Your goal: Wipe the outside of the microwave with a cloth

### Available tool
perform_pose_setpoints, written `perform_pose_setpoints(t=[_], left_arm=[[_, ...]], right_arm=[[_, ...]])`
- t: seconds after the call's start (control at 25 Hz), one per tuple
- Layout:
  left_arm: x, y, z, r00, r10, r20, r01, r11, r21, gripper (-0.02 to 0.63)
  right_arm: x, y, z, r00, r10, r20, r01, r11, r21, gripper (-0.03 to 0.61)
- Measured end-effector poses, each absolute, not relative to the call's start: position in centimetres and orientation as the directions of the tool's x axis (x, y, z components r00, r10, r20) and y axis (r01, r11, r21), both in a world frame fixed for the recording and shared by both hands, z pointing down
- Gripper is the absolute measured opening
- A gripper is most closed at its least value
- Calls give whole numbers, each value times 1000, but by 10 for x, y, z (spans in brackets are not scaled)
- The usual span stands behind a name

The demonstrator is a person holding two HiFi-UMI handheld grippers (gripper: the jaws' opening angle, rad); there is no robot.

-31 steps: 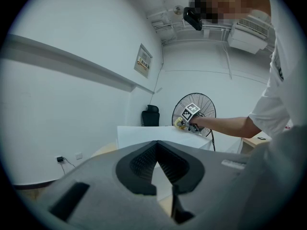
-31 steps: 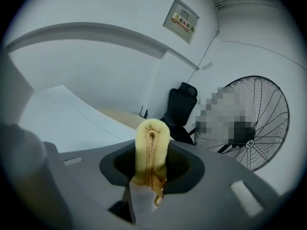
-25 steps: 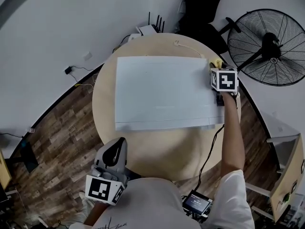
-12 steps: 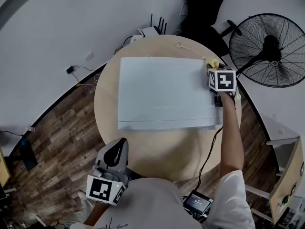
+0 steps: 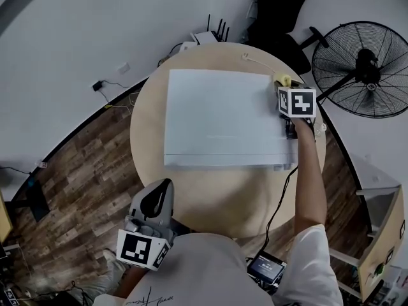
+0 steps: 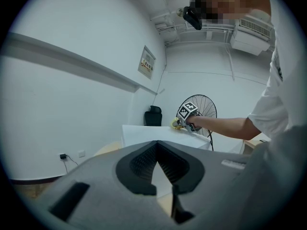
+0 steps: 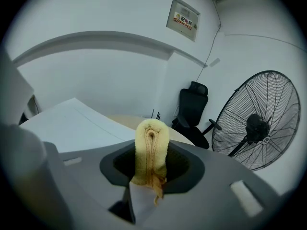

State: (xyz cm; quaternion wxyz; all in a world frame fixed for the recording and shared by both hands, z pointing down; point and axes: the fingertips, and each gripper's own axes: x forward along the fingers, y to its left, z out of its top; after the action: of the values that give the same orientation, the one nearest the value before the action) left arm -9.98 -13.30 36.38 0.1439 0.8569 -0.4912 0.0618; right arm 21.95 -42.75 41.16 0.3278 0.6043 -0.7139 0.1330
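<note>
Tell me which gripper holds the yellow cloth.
The right gripper, jaws shut on the folded yellow cloth at the white microwave's corner; the left gripper holds nothing.

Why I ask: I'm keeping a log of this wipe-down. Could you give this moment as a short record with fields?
support: round wooden table
microwave: white microwave on the table, seen from above
cloth: yellow cloth, at the microwave's far right corner
right tool: right tool shut on the cloth
left tool: left tool shut, empty, held low by the person's body, away from the microwave
surroundings: standing fan and black chair beyond the table
</note>
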Motion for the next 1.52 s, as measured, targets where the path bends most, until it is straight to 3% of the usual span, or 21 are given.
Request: perform_pose_setpoints(t=[1.52], left_arm=[[-130, -122, 370, 473, -848, 239, -879, -434, 197, -8]], right_arm=[[31, -431, 415, -299, -719, 628, -889, 449, 91, 133]])
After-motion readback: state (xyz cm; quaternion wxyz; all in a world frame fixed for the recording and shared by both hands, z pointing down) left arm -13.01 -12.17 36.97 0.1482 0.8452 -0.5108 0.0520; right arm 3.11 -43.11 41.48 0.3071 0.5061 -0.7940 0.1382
